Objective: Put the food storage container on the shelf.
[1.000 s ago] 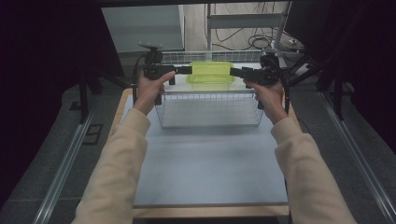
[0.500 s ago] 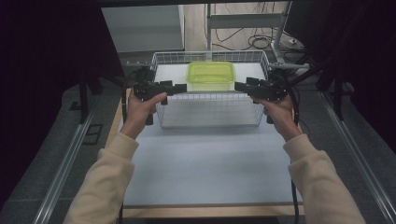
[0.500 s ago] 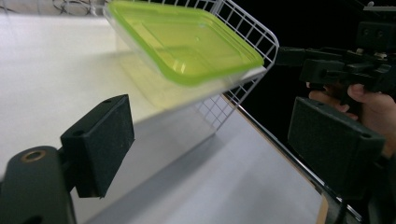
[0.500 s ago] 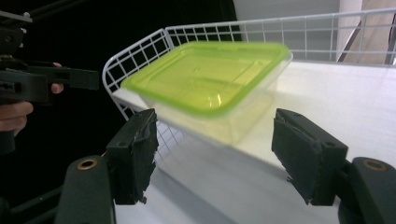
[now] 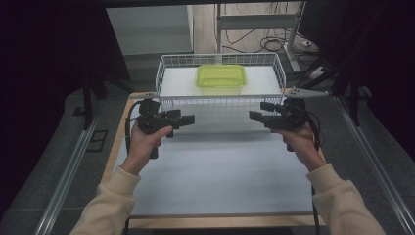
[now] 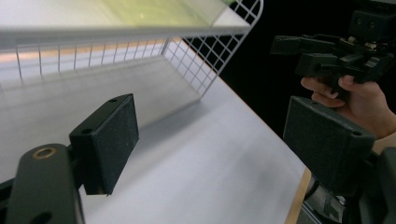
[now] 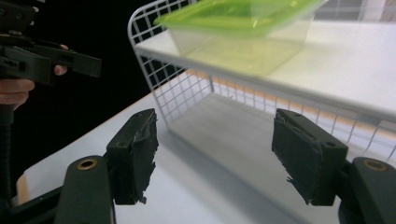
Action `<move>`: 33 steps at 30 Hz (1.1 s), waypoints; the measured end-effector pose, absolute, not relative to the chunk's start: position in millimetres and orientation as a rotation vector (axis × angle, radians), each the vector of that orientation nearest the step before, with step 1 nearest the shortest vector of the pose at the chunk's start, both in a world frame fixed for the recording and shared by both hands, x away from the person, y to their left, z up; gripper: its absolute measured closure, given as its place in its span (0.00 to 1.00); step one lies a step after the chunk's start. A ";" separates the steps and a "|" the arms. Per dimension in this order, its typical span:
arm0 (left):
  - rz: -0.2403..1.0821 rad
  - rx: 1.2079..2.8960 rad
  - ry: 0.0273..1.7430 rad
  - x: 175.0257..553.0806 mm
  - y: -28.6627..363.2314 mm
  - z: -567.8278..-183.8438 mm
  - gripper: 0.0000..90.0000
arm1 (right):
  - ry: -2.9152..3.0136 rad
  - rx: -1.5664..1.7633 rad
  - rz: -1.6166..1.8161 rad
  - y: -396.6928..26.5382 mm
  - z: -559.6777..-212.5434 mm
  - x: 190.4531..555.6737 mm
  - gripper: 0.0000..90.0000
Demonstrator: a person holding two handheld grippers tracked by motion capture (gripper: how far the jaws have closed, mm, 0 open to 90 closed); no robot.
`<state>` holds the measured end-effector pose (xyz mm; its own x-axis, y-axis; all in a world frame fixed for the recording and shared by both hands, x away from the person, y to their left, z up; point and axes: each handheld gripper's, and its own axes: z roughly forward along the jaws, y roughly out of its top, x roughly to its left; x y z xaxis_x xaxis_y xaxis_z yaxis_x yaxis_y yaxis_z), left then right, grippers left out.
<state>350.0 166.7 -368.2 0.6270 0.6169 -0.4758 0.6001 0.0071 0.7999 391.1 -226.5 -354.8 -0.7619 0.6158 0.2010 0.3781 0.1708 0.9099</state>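
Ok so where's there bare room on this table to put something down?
The white tabletop is bare from the near wooden edge up to the basket, between the left gripper and right gripper. Inside the basket, free strips flank the green box; its middle is taken.

One green container (image 5: 221, 78); one wire basket (image 5: 166, 73); two grippers

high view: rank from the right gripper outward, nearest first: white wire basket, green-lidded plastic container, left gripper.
1. White wire basket: its front right corner sits just behind the right gripper.
2. Black left gripper: level with it, across the white tabletop to the left.
3. Green-lidded clear plastic container: inside the basket, toward the back. Close to the left gripper's rank; not a firm call.
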 end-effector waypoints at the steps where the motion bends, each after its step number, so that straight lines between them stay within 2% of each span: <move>1: 0.017 1.661 1.017 346.2 166.0 -371.6 0.20 | 2.236 0.957 1.634 -227.1 -358.3 387.9 0.34; 12: -0.009 1.688 0.998 307.6 162.2 -416.6 0.21 | 2.321 0.897 1.590 -236.4 -403.7 349.5 0.33; 22: -0.001 1.794 0.999 278.1 152.3 -459.9 0.22 | 2.400 0.951 1.539 -249.8 -458.0 322.6 0.32; 33: -0.006 1.796 1.013 279.5 150.7 -464.5 0.22 | 2.378 0.927 1.547 -248.1 -453.1 323.1 0.29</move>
<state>279.5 150.7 -464.5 0.6450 0.6271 -0.4367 0.6319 -0.1162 0.7663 323.1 -248.1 -453.1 -0.7959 0.5731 0.1954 0.4108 0.2740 0.8696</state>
